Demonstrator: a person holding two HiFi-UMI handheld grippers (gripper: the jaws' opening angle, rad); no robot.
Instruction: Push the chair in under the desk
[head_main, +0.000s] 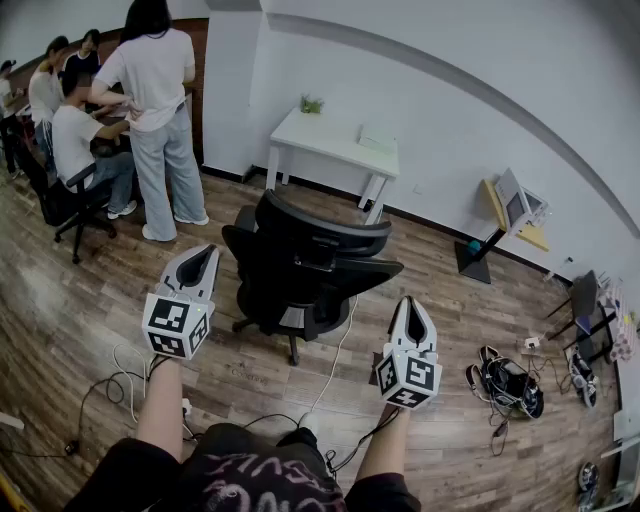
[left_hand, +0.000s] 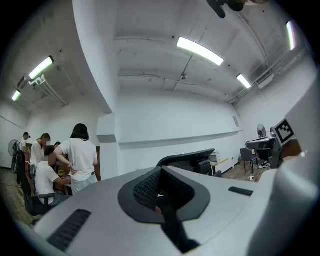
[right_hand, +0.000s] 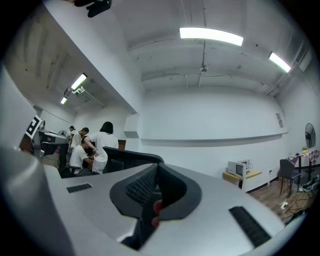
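The room is lit brightly and evenly by ceiling tube lights (right_hand: 211, 36), which are blown out to white glare. Only a faint, soft shadow is cast on the wood floor (head_main: 80, 330) beneath the chair (head_main: 305, 270). Straight lines are bowed and corners blackened (in all 3 views) by wide-angle distortion.

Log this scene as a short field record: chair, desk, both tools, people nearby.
chair: black office chair on the wood floor, short of the desk, not under it
desk: white, against the wall, small plant at its far left corner
left tool: shut, empty, left of the chair
right tool: shut, empty, right of the chair
people: group at far left, away from the chair
task status: push not yet done
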